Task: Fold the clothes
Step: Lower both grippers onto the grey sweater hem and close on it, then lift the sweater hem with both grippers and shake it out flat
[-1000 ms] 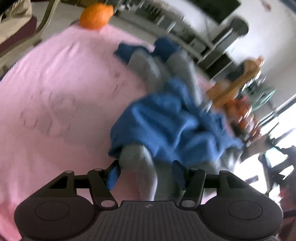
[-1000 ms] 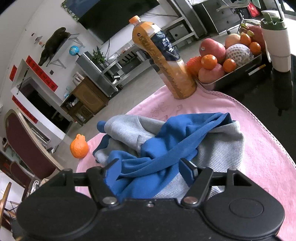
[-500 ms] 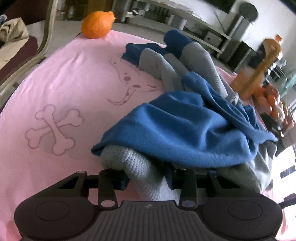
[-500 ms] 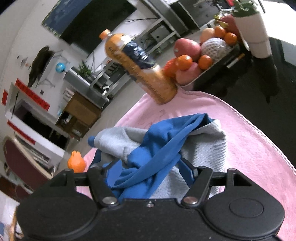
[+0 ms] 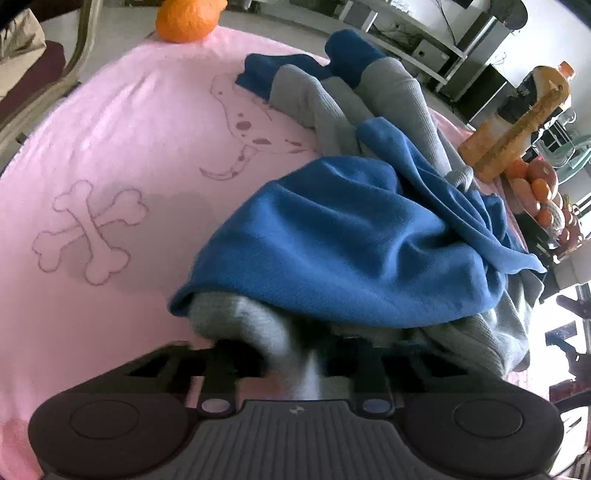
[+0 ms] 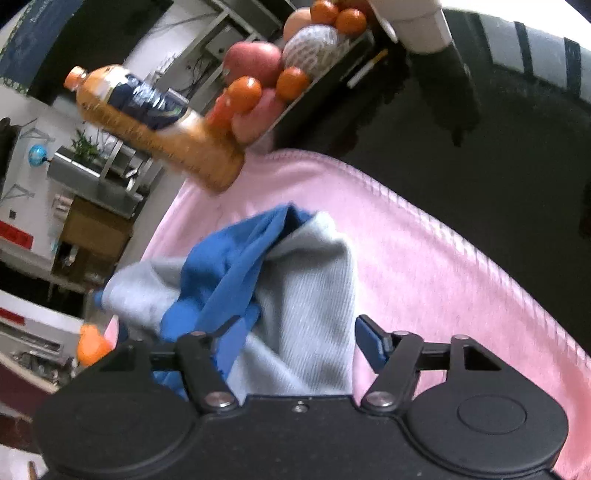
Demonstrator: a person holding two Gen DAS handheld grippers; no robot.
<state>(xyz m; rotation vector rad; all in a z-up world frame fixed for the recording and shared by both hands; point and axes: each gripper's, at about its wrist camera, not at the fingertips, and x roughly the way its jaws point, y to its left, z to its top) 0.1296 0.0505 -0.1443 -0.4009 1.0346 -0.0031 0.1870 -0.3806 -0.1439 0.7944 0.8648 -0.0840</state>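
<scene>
1. Left wrist view: the blue and grey garment [image 5: 343, 236] lies bunched on the pink blanket [image 5: 122, 155], and it is our landmark from here on
2. The left gripper [image 5: 295, 350] sits at the garment's near edge, with a grey fold bulging between the two fingers; the fingertips are buried under the cloth, so I cannot tell whether they are clamped on it or merely around it
3. Beyond the garment's far end an orange fruit [image 5: 186, 16] sits at the blanket's edge (partly cut off by the frame)
4. Off the garment's right side stands an orange drink bottle [image 5: 517, 122], with a fruit tray [image 5: 546, 199] just beside it
5. Left of the garment, a crossed-bones print [image 5: 90, 230] shows on the blanket
6. Right wrist view: the right gripper [image 6: 295, 343] has its blue-padded fingers standing apart, grey cloth of the garment [image 6: 295, 295] lying in the gap between them; a twisted blue band crosses the garment's left side
7. Past the garment the bottle [image 6: 155, 127] appears again, the tray's fruit [image 6: 280, 62] heaped right next to it (the frame is tilted and a little blurred)
</scene>
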